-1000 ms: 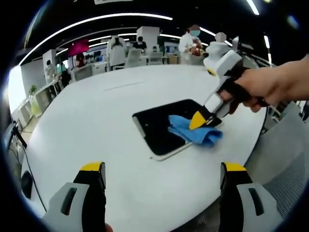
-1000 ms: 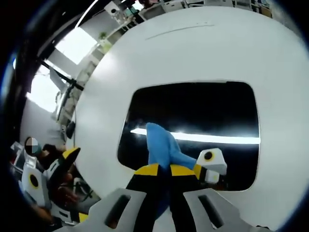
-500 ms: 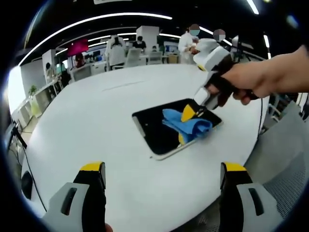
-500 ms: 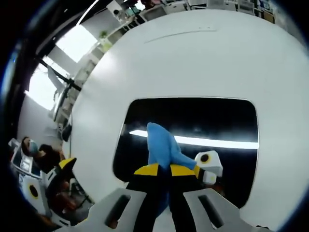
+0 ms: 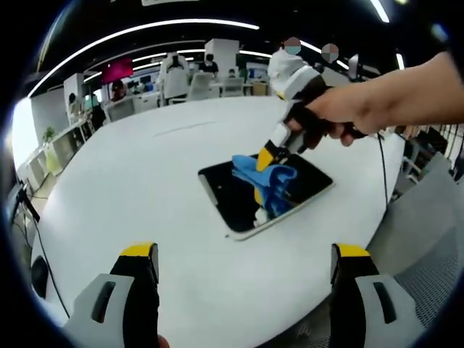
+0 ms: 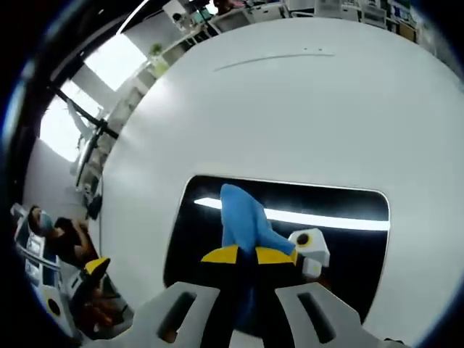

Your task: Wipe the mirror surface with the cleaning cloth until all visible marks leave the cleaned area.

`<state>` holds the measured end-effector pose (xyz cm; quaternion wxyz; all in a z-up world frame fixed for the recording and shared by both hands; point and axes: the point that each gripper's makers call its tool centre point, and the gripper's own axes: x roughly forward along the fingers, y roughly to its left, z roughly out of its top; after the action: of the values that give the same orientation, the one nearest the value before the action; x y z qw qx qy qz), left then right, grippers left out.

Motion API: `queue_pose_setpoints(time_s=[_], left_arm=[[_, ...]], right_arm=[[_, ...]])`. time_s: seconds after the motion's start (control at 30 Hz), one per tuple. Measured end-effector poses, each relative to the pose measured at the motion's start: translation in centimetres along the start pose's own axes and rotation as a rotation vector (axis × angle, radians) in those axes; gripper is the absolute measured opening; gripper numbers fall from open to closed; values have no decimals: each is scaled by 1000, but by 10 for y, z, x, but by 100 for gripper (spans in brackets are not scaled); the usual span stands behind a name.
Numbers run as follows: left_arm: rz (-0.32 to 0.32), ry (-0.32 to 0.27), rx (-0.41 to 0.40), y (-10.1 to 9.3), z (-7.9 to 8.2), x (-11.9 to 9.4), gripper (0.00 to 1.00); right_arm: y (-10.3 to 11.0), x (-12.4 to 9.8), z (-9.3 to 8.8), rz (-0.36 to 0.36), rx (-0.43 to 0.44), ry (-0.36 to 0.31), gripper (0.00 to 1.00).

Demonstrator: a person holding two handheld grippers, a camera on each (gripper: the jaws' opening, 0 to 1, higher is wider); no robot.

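Mirror dark and rectangular, lying flat on the round white worktop, directly beneath and ahead of my right gripper, whose yellow-tipped jaws are clamped tight on the blue cleaning cloth. The cloth rises just past the jaw tips and rests on the glass, where a bright strip of ceiling light is reflected. My left gripper hangs low over the near edge of the worktop, its jaws spread wide apart with nothing between them. Well ahead of those open jaws lies the mirror, the cloth bunched on it under my right gripper, held by a hand. Beyond the worktop, people stand among office desks.
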<state>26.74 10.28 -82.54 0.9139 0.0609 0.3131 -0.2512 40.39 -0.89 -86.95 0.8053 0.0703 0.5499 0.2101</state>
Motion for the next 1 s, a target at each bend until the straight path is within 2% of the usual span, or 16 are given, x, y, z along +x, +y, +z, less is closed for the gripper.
queue_pose_setpoints(time_s=[0.4, 0.83, 1.0], left_arm=[[5, -3, 7, 1, 1, 0, 99], [2, -6, 13, 0, 3, 0, 99], [9, 5, 3, 2, 1, 0, 99]], right_arm=[[-4, 8, 22, -3, -6, 0, 1], [-8, 15, 37, -31, -41, -20, 1], [-8, 15, 35, -22, -43, -10, 1]])
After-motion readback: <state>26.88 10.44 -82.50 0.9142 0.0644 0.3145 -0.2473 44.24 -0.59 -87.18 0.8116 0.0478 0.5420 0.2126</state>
